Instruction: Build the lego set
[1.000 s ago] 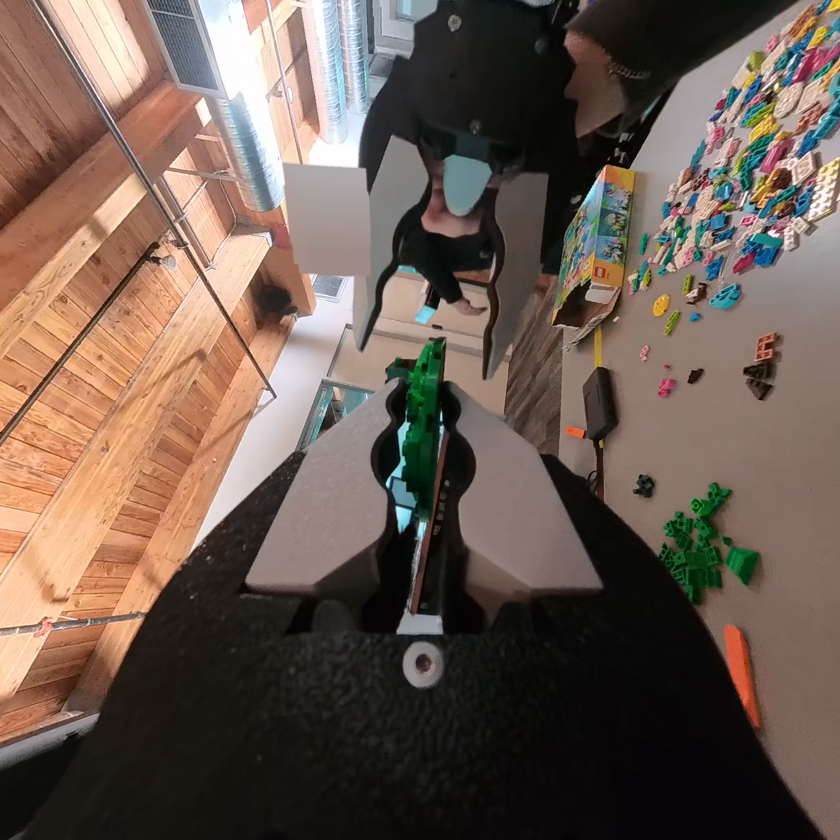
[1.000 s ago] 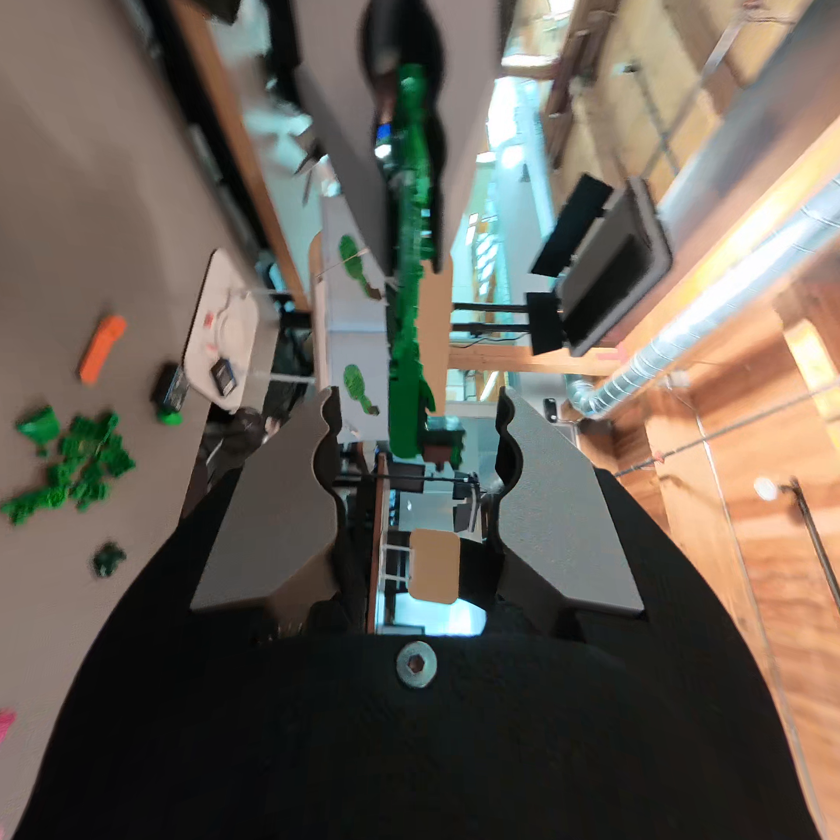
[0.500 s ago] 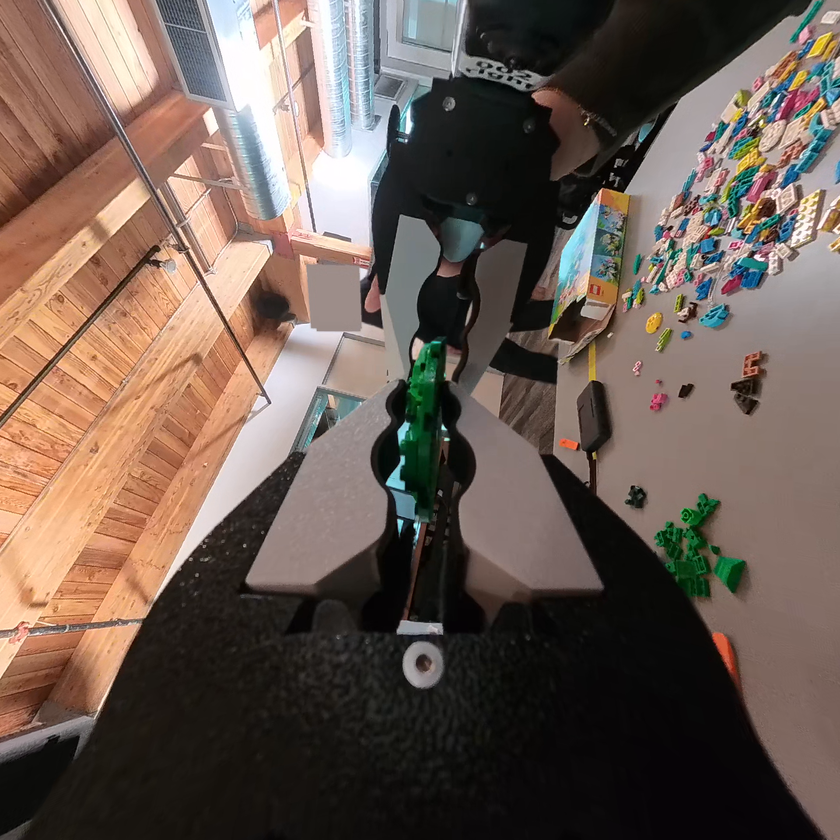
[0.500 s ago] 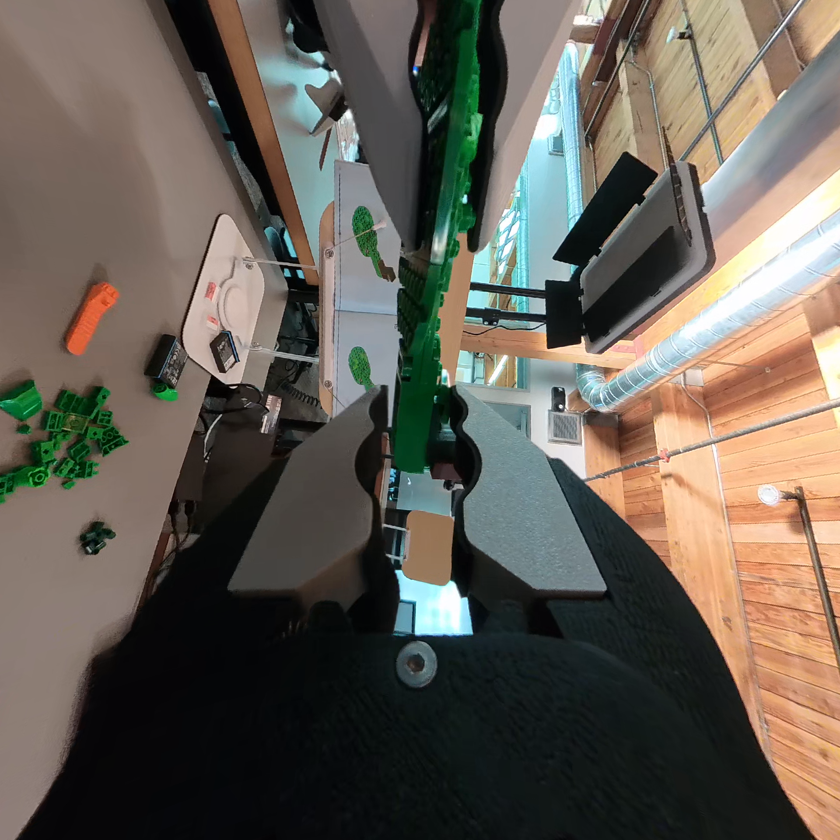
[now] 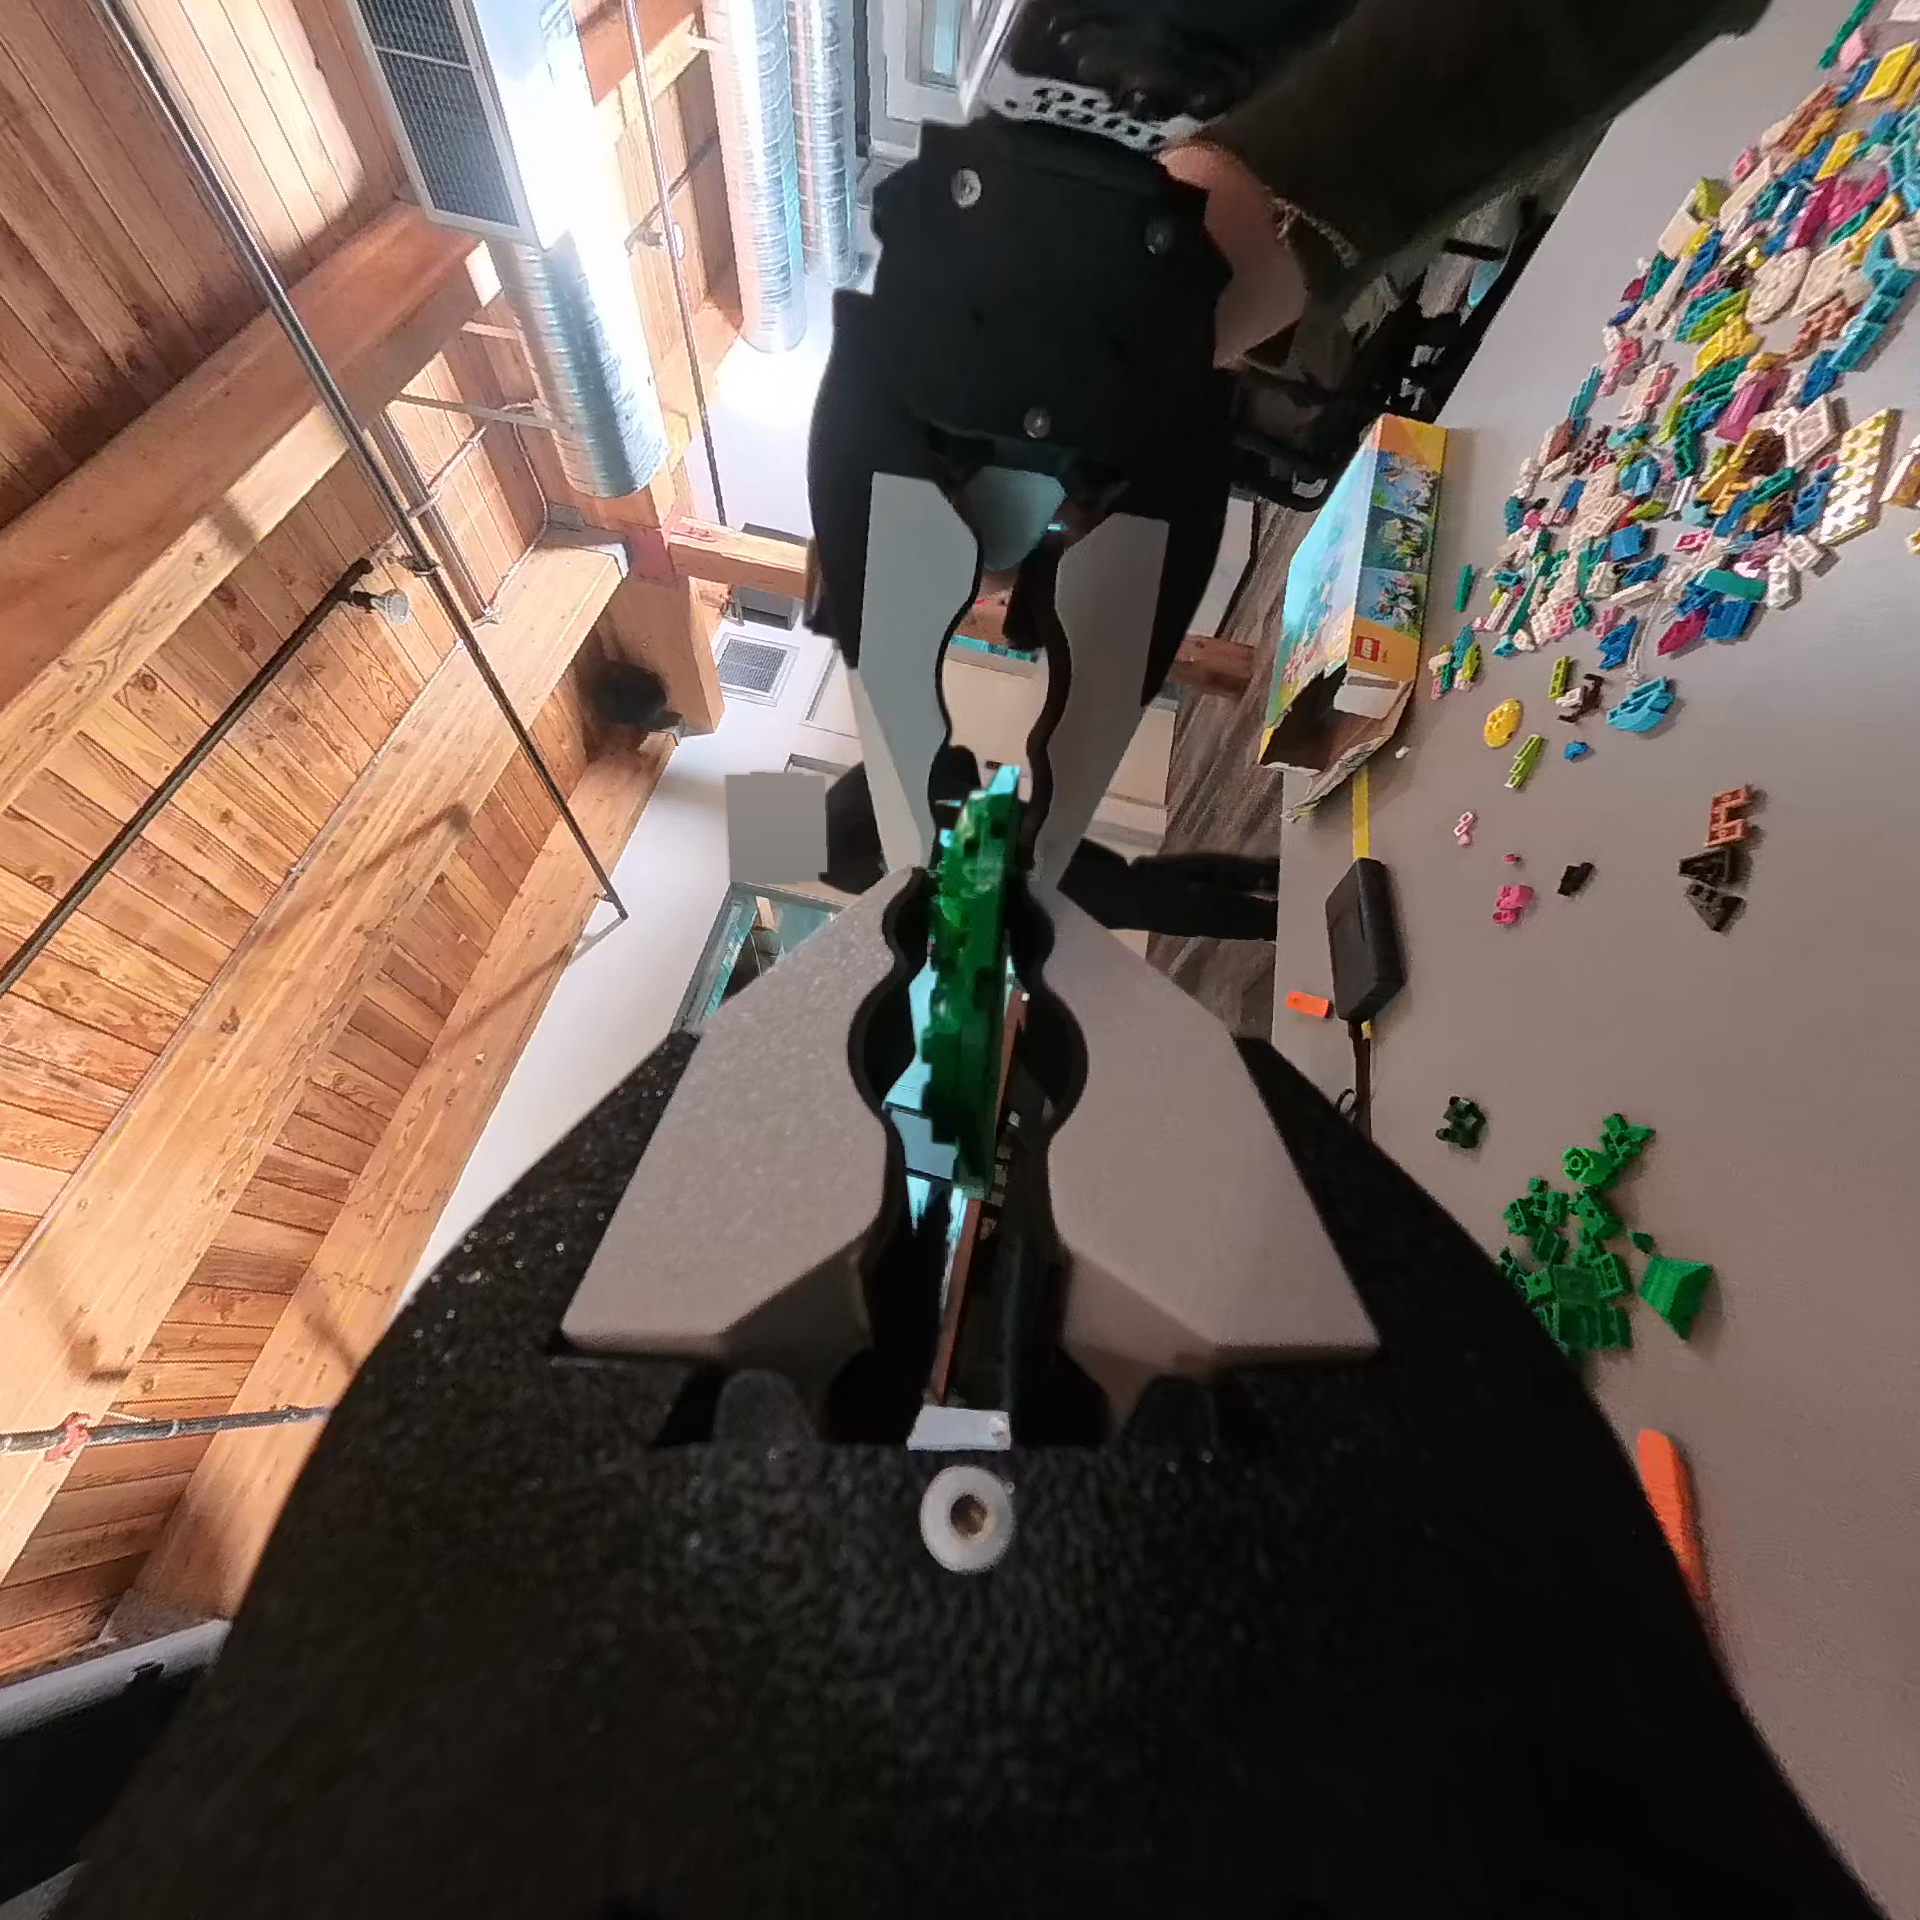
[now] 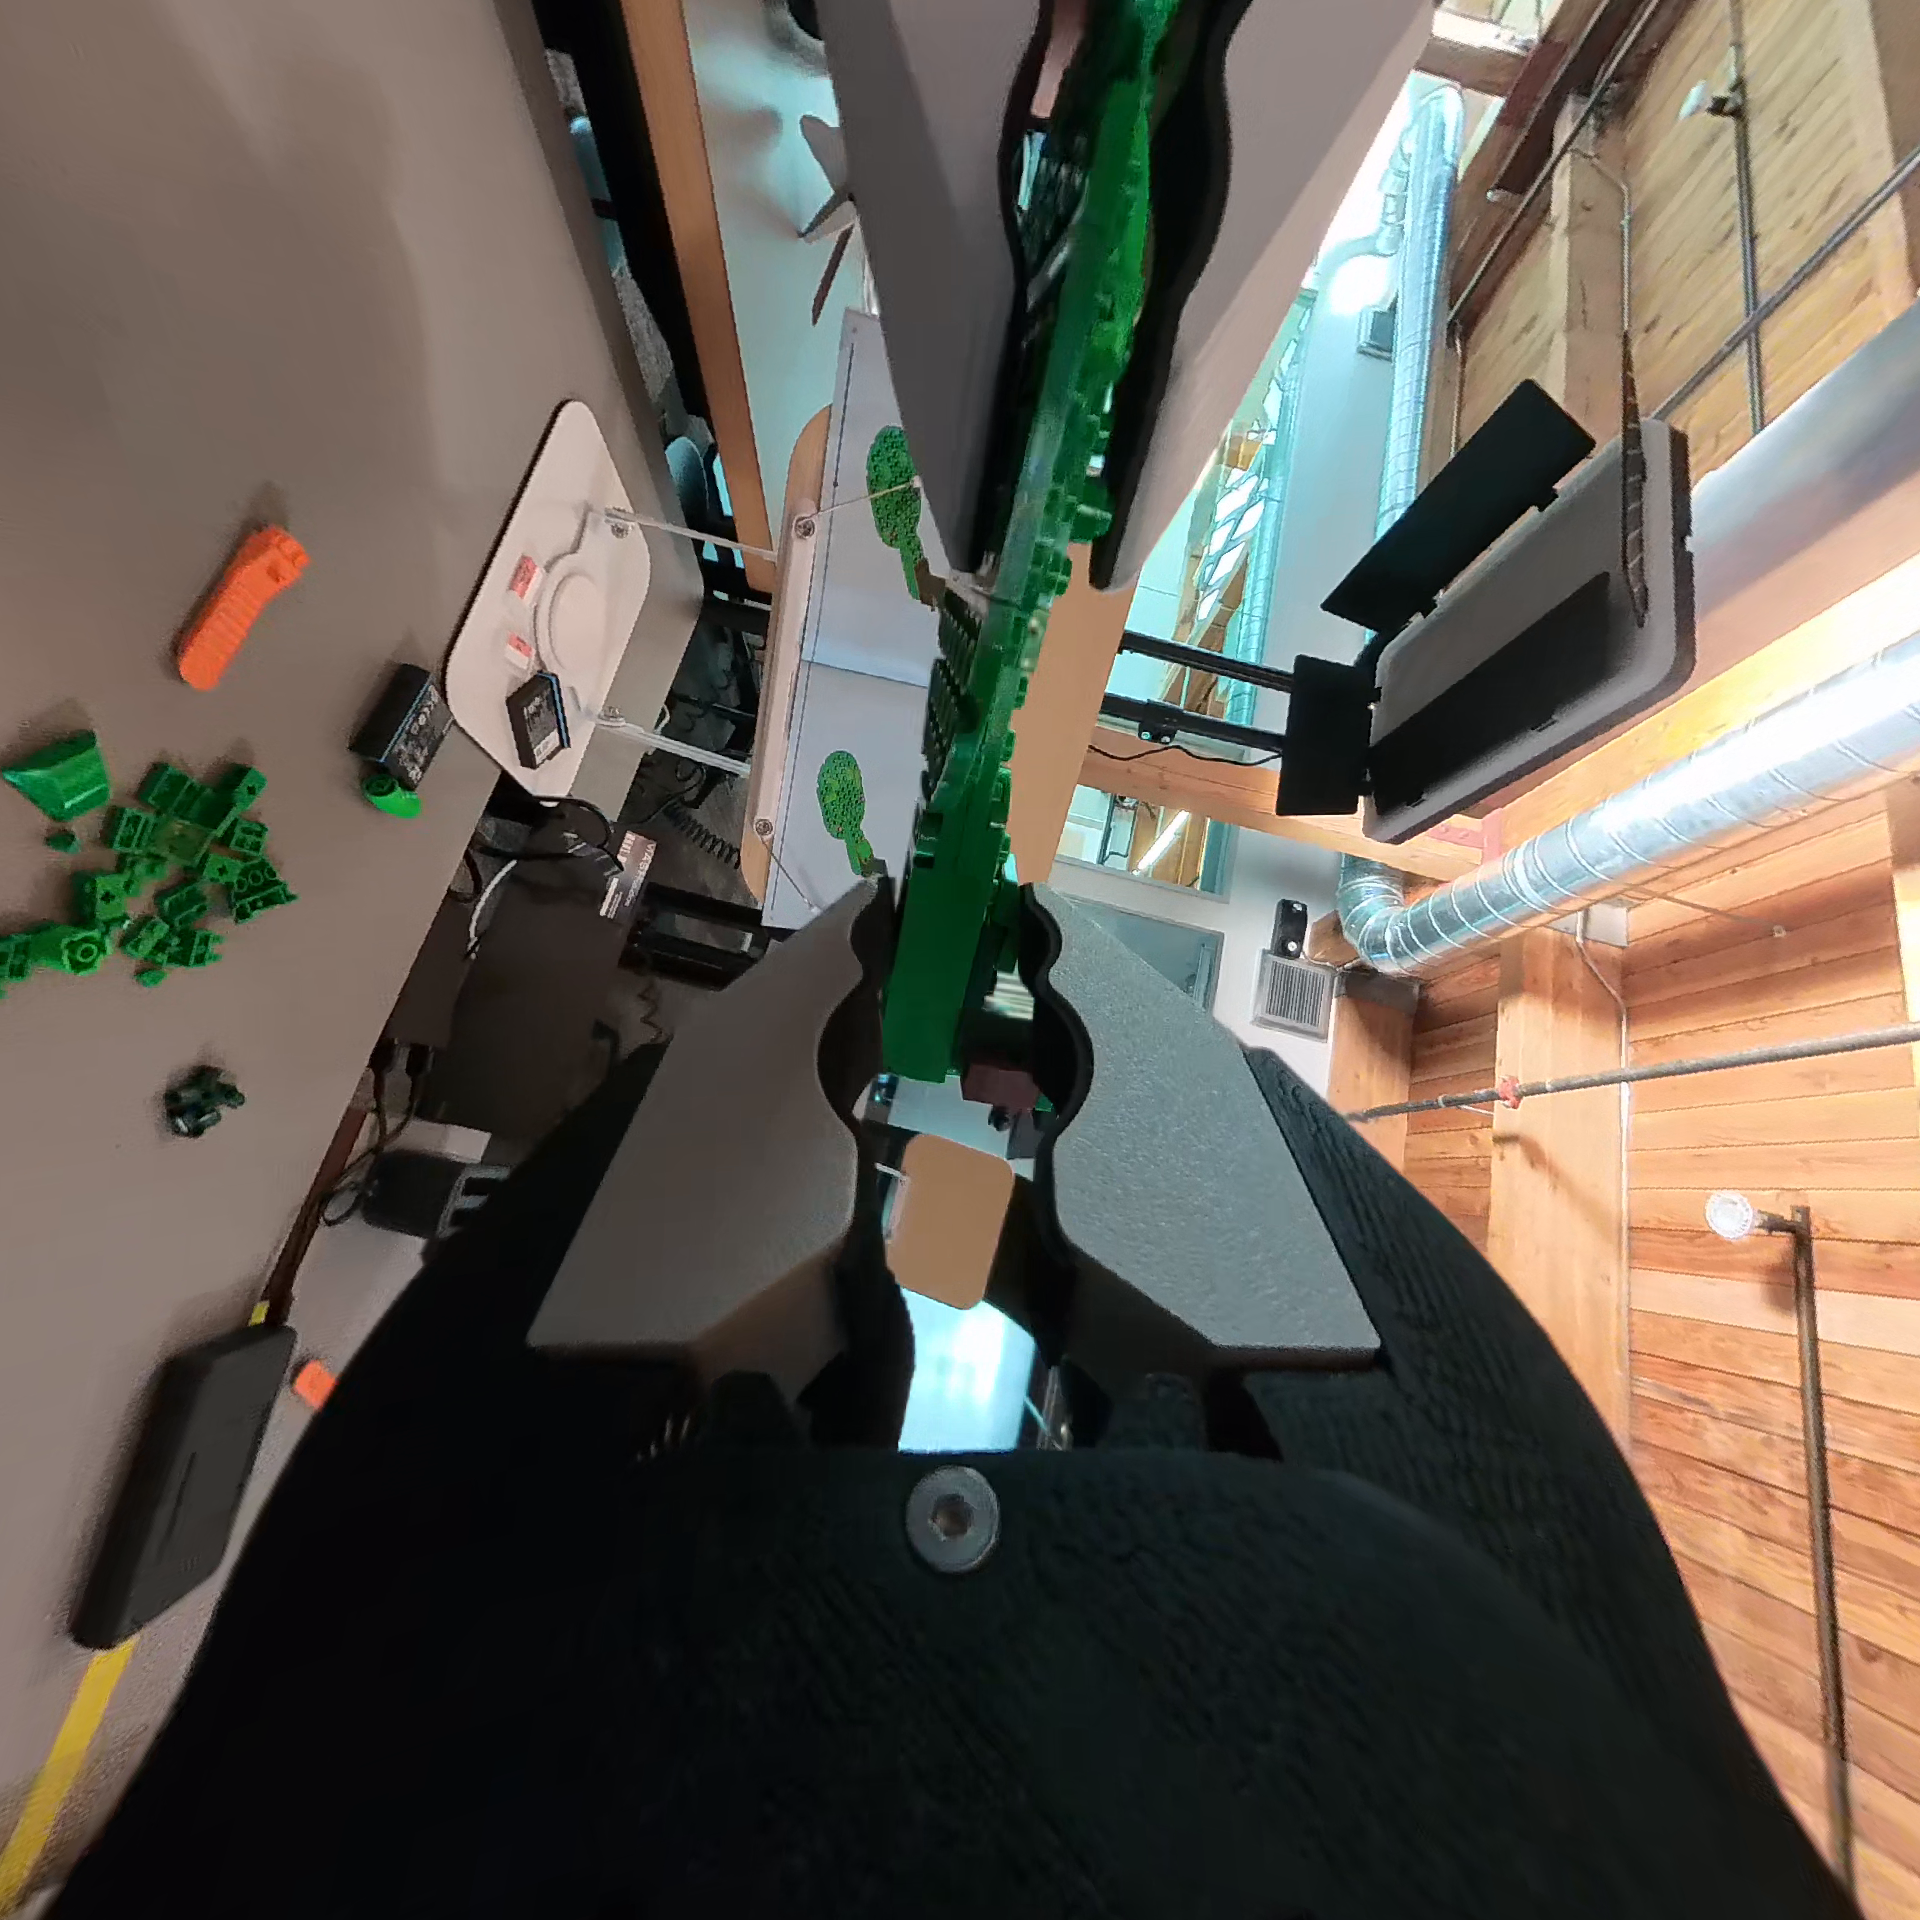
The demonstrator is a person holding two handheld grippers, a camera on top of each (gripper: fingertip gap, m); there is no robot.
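- Holding the green plate assembly [image 5: 961, 1023] edge-on between both grippers, clear of the grey table [image 5: 1558, 1039].
- Your left gripper [image 5: 971, 909] is clamped on one end of it: the plate runs deep down the slot between the fingers, past the scalloped notches and back toward the palm.
- Your right gripper [image 6: 951, 914] is closed on the opposite end: only the plate's last stretch sits between the finger tips, and a small dark brown piece [image 6: 997, 1081] on it lies just inside the right finger [image 6: 1174, 1174].
- In the left wrist view, the right gripper [image 5: 992, 774] comes in from above, its finger tips flanking the plate's far edge and almost meeting your left tips.
- In the right wrist view, the left gripper [image 6: 1039, 566] covers the plate's far end; the studded middle span shows bare between the two tools.
- The plate stands roughly at right angles to the table surface in both views.
- On the table: a loose green brick pile [image 5: 1579, 1262], a spread of mixed coloured bricks [image 5: 1745, 343], the set's box [image 5: 1361, 582], an orange brick separator [image 6: 241, 605], a black power adapter [image 5: 1363, 954].
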